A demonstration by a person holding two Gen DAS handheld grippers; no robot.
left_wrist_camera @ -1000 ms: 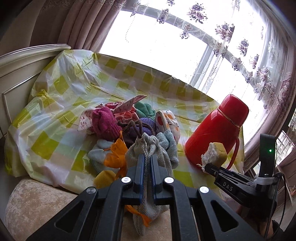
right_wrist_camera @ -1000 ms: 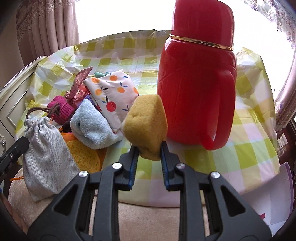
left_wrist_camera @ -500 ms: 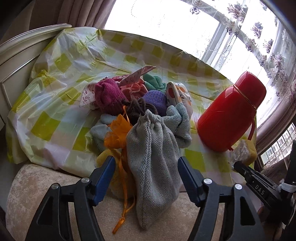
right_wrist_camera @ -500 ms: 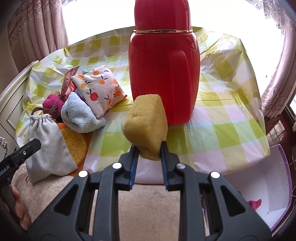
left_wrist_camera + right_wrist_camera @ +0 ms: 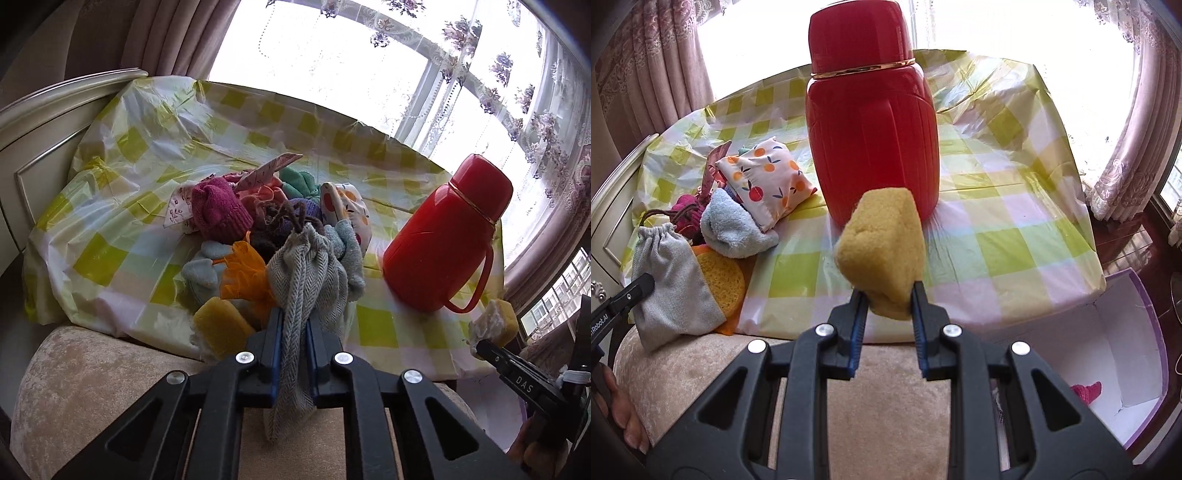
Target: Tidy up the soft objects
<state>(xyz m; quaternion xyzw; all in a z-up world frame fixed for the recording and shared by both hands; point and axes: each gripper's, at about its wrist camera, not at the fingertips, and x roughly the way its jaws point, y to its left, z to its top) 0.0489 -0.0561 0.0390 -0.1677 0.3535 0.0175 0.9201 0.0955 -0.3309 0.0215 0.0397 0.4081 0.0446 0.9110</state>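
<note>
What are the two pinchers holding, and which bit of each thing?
The left hand-held gripper pinches the grey drawstring pouch around its middle. The right hand-held gripper pinches the yellow sponge by its bottom end.

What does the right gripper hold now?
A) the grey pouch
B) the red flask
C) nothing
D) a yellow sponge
D: the right gripper is shut on the yellow sponge, in front of the red flask; the grey pouch is in the left gripper.
</note>
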